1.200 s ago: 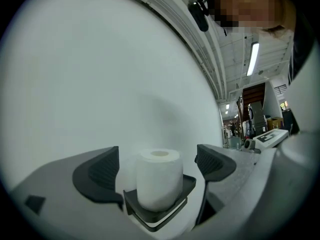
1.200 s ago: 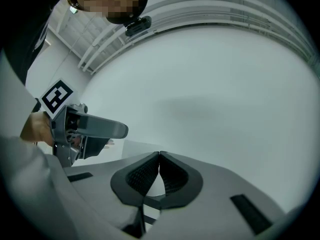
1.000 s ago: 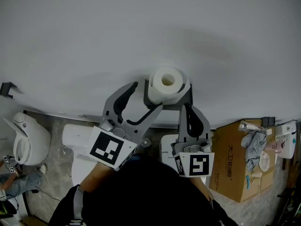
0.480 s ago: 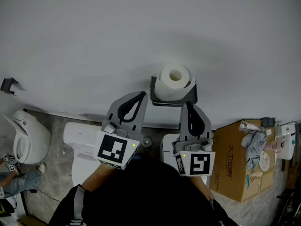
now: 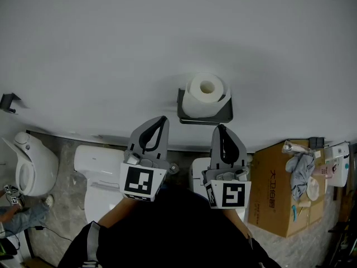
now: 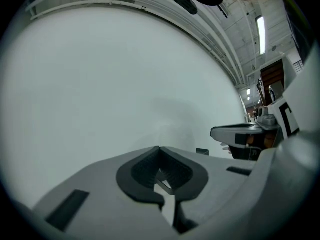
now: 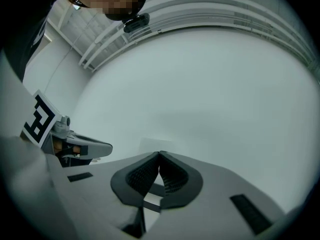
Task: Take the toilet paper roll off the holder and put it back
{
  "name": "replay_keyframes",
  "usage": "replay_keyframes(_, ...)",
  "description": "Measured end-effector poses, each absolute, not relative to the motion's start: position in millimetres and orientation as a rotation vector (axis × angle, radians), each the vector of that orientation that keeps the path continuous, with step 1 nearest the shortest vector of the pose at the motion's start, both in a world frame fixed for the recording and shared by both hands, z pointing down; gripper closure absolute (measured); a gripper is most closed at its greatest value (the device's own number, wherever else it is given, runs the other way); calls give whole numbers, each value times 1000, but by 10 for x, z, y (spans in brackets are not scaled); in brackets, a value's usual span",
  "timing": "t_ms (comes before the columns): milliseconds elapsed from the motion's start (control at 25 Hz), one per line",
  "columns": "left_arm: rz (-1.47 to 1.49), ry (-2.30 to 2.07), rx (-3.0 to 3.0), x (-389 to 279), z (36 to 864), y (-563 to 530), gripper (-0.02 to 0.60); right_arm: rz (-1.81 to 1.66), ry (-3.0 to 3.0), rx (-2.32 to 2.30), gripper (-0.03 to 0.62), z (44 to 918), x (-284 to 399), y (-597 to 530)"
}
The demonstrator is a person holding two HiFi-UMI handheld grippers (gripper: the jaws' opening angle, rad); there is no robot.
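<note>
Toilet paper roll (image 5: 205, 94) seated on holder (image 5: 203, 119), just ahead of fingers. Left gripper (image 5: 162, 119), right gripper (image 5: 221, 127): closed, empty. Replacement apparently done; next, withdraw.

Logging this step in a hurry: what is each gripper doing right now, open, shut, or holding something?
Left gripper: shut, nothing between its jaws.
Right gripper: shut, nothing between its jaws.

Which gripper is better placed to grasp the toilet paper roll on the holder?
Right, probably. The right gripper lies just below the holder in the head view, nearly under the toilet paper roll; the left gripper sits further to the side. Both are shut and empty, so either must open first.
</note>
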State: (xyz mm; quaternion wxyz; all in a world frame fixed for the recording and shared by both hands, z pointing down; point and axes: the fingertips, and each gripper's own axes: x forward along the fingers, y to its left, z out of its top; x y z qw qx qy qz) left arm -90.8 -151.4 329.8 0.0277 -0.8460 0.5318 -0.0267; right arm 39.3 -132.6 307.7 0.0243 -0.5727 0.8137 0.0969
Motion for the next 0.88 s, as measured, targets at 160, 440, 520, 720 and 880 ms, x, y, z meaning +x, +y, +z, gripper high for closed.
replay_keyframes(160, -84, 1641, -2629, -883, 3290, -1499, 575, 266, 2516, -1774, 571, 3112, 405, -1343)
replay_keyframes(440, -83, 1643, -2663, -817, 3326, -1495, 575, 276, 2516, -1780, 571, 3137, 439, -1343)
replay_keyframes(520, -80, 1642, -2664, -800, 3322, -1506, 575, 278, 2517, -1781, 571, 3137, 455, -1353)
replay_keyframes(720, -81, 1627, -2675, -749, 3332, -1517, 575, 284, 2520, -1776, 571, 3135, 465, -1373)
replay_keyframes(880, -80, 1623, -2680, -727, 3325, -1548, 575, 283, 2528, -1777, 571, 3135, 476, -1409)
